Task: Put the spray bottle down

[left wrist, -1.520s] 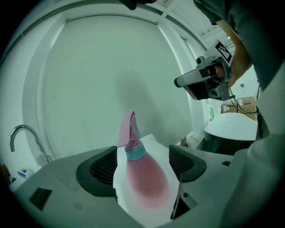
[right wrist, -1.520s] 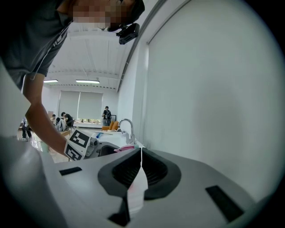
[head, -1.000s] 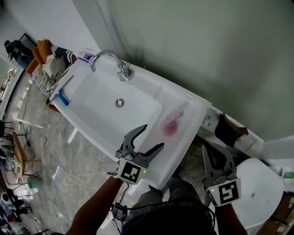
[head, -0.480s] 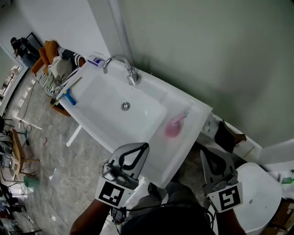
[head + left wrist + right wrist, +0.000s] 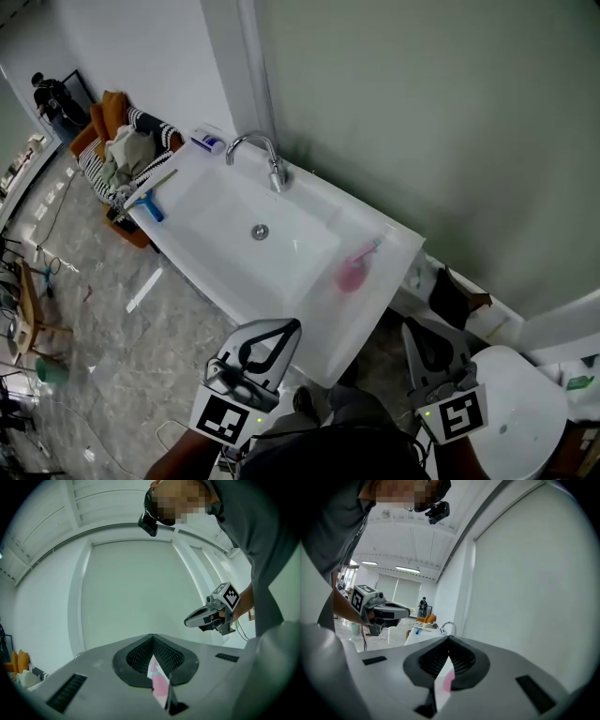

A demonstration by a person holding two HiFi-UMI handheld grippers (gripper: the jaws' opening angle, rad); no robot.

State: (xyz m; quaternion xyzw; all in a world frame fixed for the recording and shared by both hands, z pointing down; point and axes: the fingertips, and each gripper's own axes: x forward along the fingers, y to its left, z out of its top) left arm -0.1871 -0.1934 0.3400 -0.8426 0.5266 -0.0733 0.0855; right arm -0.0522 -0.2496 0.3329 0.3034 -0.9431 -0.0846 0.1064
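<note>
Pink spray bottle [image 5: 352, 272] lies on its side on the flat ledge of the white sink [image 5: 202, 220], right of the basin, with its pale blue nozzle end toward the wall; neither tool touches it. Left gripper [image 5: 292, 326] is held in front of the sink's near edge, well short of the bottle. Its jaws are pressed together tip to tip with nothing between them, confirmed in the left gripper view, where only a sliver of pink shows through the slit beyond the tips. Right gripper [image 5: 411, 330] is off the sink's right end, jaws likewise closed together and empty in the right gripper view, also clear of the bottle. Each gripper view shows the other gripper hanging in the air, held by a hand. Chrome faucet [image 5: 267, 155] stands at the back of the basin, drain [image 5: 260, 232] in the middle. A blue-handled scraper [image 5: 148, 201] lies on the left ledge and a small tube [image 5: 208, 142] at the back left corner. Beyond the left end is a chair piled with clothes [image 5: 122, 145], and a person [image 5: 52, 94] stands far off. A white round stool [image 5: 520, 403] sits beside the right gripper. A dark bag [image 5: 455, 295] sits on the floor by the wall.
</note>
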